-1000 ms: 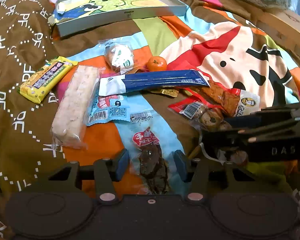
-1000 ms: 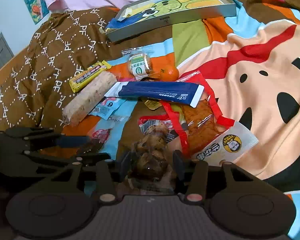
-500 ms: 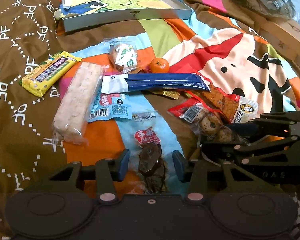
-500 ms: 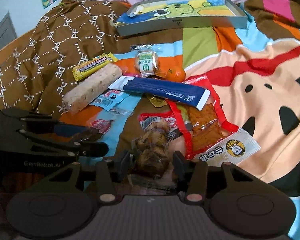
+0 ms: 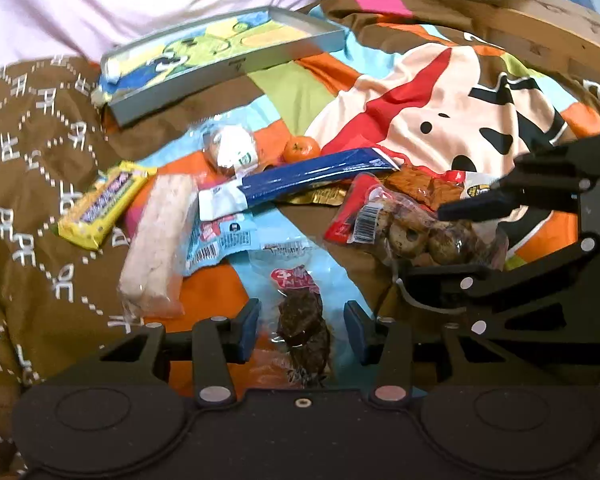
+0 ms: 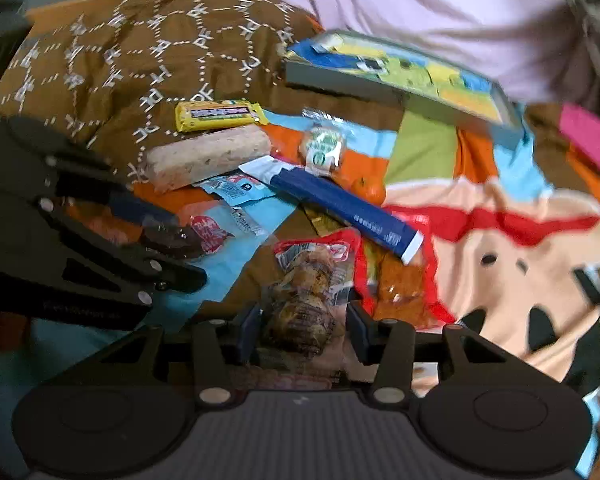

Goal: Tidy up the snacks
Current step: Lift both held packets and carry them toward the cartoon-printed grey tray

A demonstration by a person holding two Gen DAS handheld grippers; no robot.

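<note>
Found right gripper (image 6: 302,332) clamped on the clear packet of brown ball snacks (image 6: 300,304), pads hard against both sides, red end of the packet pointing away. Found left gripper (image 5: 302,332) just beside it, jaws just been closing, with the dark meat snack packet (image 5: 300,320) between them; couldn't tell if the pads bit the clear wrap. Saw both packets low over a patterned blanket (image 5: 32,160) on a bed. Noted the rest of the heap between the grippers and the shallow grey box (image 5: 220,76) at the far edge: long blue packet (image 5: 312,176) lying crosswise, gold wrapper (image 5: 324,196) tucked under it, small orange (image 5: 301,149) and round wrapped pastry (image 5: 234,152) just behind it. Logged pale long bar (image 5: 160,244) and yellow bar (image 5: 104,208) to the left, light-blue packet (image 5: 220,240) partly under the pale bar. Spotted red-edged packet of orange-brown pieces (image 5: 420,186) touching the ball snack packet, partly hidden by the right gripper's fingers. Box held only its cartoon print. Right wrist view blurred.
</note>
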